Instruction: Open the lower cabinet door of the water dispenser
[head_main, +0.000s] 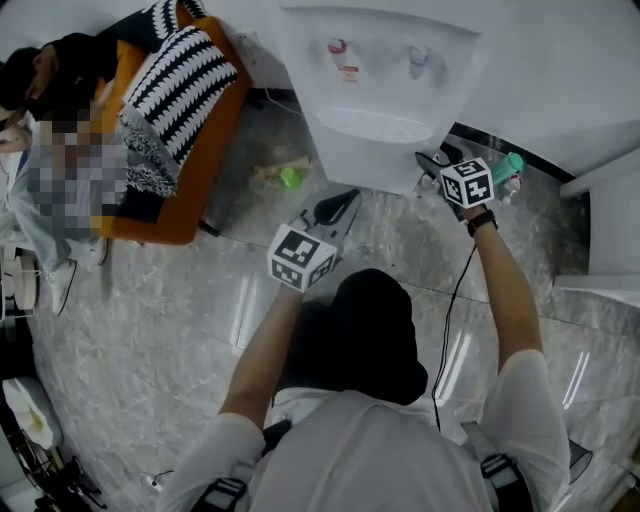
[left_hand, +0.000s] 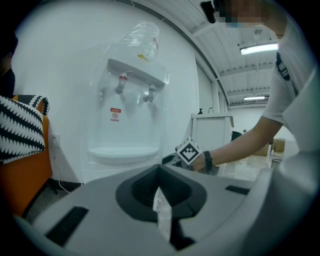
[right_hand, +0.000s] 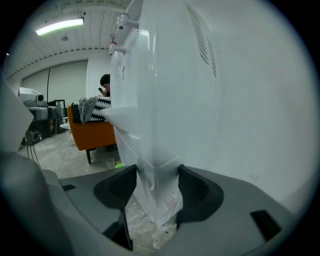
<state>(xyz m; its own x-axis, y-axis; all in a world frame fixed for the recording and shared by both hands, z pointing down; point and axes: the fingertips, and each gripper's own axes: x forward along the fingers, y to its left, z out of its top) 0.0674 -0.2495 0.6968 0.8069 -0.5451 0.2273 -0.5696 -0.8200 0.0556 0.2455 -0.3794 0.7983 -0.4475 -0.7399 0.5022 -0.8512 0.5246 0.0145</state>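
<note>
The white water dispenser stands against the wall, its two taps above a drip tray. My right gripper is at its lower right front corner. In the right gripper view the jaws stand wide with the white, film-wrapped edge of the lower cabinet door between them. That edge fills the gap between the fingertips of my right gripper, touching both pads. My left gripper hovers in front of the dispenser, apart from it. Its jaws are shut on nothing. The door's front face is hidden.
An orange sofa with striped cushions stands to the left, and a person sits at its far end. A green object lies on the floor by the dispenser. A teal bottle and a white cabinet are to the right.
</note>
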